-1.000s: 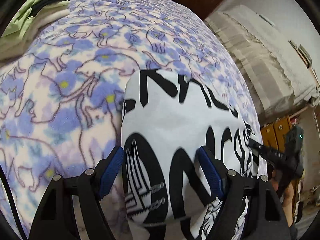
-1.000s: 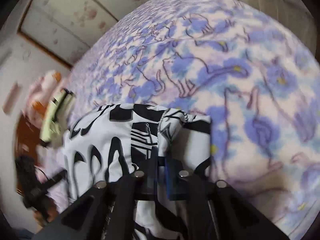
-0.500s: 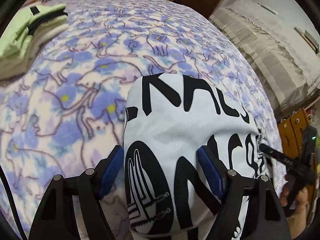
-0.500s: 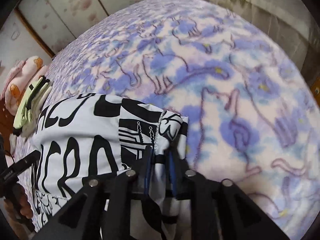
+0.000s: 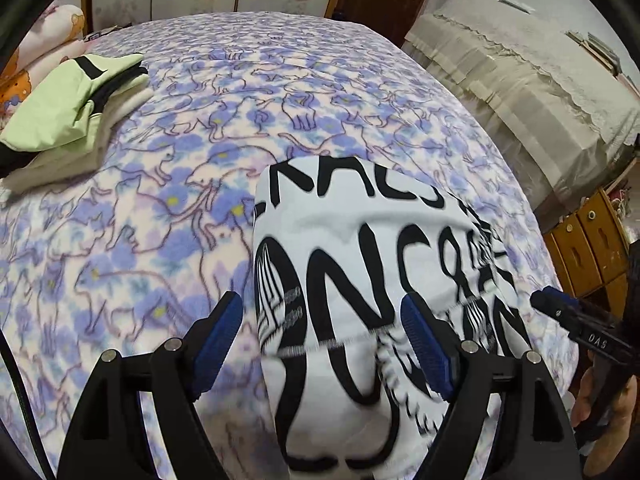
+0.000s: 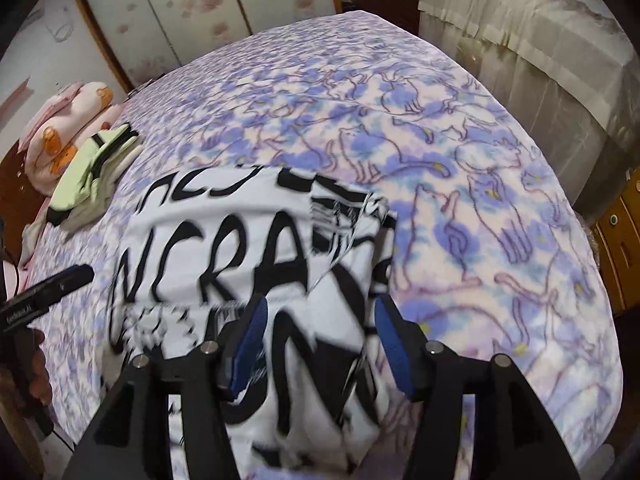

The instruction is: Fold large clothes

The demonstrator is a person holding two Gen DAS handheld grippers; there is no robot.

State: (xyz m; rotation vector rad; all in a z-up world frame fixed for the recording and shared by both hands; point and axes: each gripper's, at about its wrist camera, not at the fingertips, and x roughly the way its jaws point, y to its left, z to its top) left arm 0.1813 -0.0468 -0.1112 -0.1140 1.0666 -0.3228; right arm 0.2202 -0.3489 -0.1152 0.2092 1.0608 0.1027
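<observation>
A white garment with big black lettering (image 5: 360, 248) lies folded on the bed, seen from the right wrist too (image 6: 224, 240). My left gripper (image 5: 324, 336) hovers above its near left part, jaws wide and still opening, pads clear of the cloth. My right gripper (image 6: 316, 344) hangs over the garment's near right corner, jaws opening, blue pads apart and nothing pinched between them. In each view the other gripper shows at the frame edge, held by a hand (image 5: 600, 400).
The bed carries a purple and white cat-print blanket (image 5: 180, 208). A pile of folded light-green clothes (image 5: 72, 116) sits at the far left beside a pink pillow (image 6: 68, 120). A covered piece of furniture (image 5: 520, 80) and a wooden cabinet (image 5: 588, 240) stand to the right.
My right gripper was shut on the garment's corner and has let it go, jaws now apart. Both grippers have lifted and pulled back, so more of the bed and room shows.
</observation>
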